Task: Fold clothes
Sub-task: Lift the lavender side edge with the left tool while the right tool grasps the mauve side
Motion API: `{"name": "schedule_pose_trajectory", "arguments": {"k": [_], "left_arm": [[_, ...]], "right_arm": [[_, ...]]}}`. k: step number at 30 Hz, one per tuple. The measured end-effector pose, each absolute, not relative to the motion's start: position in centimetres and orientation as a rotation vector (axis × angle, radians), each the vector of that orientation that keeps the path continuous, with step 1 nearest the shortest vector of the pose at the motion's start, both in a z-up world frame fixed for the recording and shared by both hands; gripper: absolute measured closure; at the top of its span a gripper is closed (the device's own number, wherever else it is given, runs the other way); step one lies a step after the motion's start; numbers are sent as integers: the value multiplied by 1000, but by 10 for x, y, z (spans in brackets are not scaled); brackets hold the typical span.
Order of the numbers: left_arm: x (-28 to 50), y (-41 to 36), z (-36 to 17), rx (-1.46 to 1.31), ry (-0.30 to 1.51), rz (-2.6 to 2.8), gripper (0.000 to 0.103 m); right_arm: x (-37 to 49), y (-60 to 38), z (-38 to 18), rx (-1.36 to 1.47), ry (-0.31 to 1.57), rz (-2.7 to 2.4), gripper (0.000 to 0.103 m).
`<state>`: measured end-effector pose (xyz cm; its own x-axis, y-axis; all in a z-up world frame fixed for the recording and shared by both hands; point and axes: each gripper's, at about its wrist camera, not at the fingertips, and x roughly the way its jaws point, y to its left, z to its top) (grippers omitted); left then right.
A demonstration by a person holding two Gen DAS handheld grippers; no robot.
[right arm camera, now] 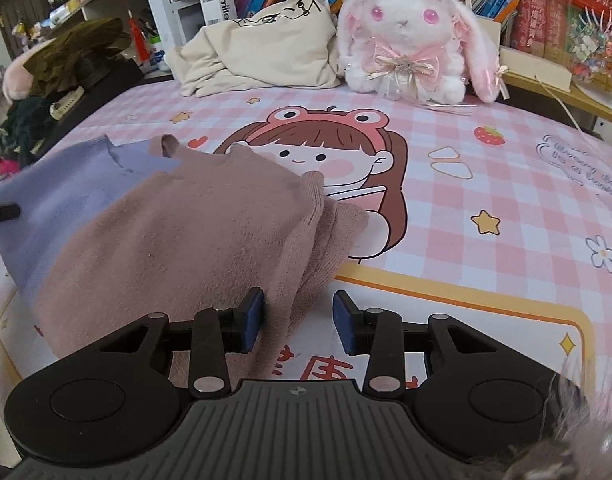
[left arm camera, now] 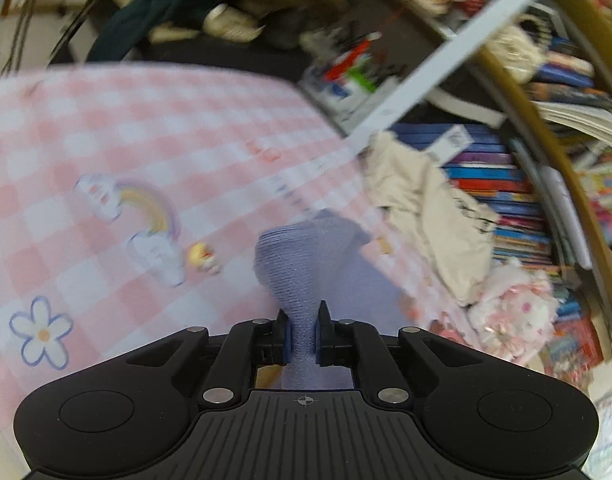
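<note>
**Left wrist view: lavender knit pinched, right gripper spread**

My left gripper (left arm camera: 305,334) is clamped on a bunch of the lavender sweater (left arm camera: 294,264), low centre of the frame, above the pink checked sheet (left arm camera: 146,128). In the right wrist view, my right gripper (right arm camera: 298,316) stands wide apart over the edge of the brown sweater (right arm camera: 194,232), which overlaps the lavender one at left. A plush rabbit (right arm camera: 410,36) sits top centre.

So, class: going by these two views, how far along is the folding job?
Done: hard to say; the brown sweater lies over the purple sweater on the bed, neither neatly folded. In hand: the left gripper is shut on purple fabric; the right gripper is open at the brown hem. Left: finishing both, plus the beige garment.
</note>
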<state>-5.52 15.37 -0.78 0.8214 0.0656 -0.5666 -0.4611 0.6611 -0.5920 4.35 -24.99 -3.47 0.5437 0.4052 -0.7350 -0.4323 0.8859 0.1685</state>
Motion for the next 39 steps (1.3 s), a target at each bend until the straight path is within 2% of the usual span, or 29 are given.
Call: {"name": "schedule_pose_trajectory", "arguments": {"k": [8, 15, 22, 24, 25, 27, 30, 35, 37, 39], "left_arm": [[-45, 83, 66, -545, 493, 151, 95], [-45, -30, 98, -181, 519, -85, 94], [-45, -139, 17, 277, 814, -304, 79], [-46, -151, -2, 353, 846, -313, 70], [-46, -153, -5, 366, 851, -320, 67], [-48, -155, -7, 380, 853, -339, 56], [-55, -149, 7, 359, 847, -380, 52], [-68, -108, 53, 149, 747, -399, 47], [-67, -89, 65, 82, 698, -355, 41], [-63, -72, 71, 33, 662, -298, 40]], "right_arm": [[49, -256, -39, -6, 863, 541, 67], [55, -259, -39, 12, 877, 564, 67], [62, -265, -40, 58, 905, 590, 66], [66, -268, -39, 81, 922, 601, 66], [68, -270, -39, 98, 933, 605, 67], [70, -278, -36, 162, 963, 597, 66], [72, -291, -32, 275, 1006, 599, 65], [67, -308, -25, 508, 1058, 695, 64], [65, -315, -22, 603, 1077, 732, 54], [63, -322, -19, 698, 1093, 769, 45]]}}
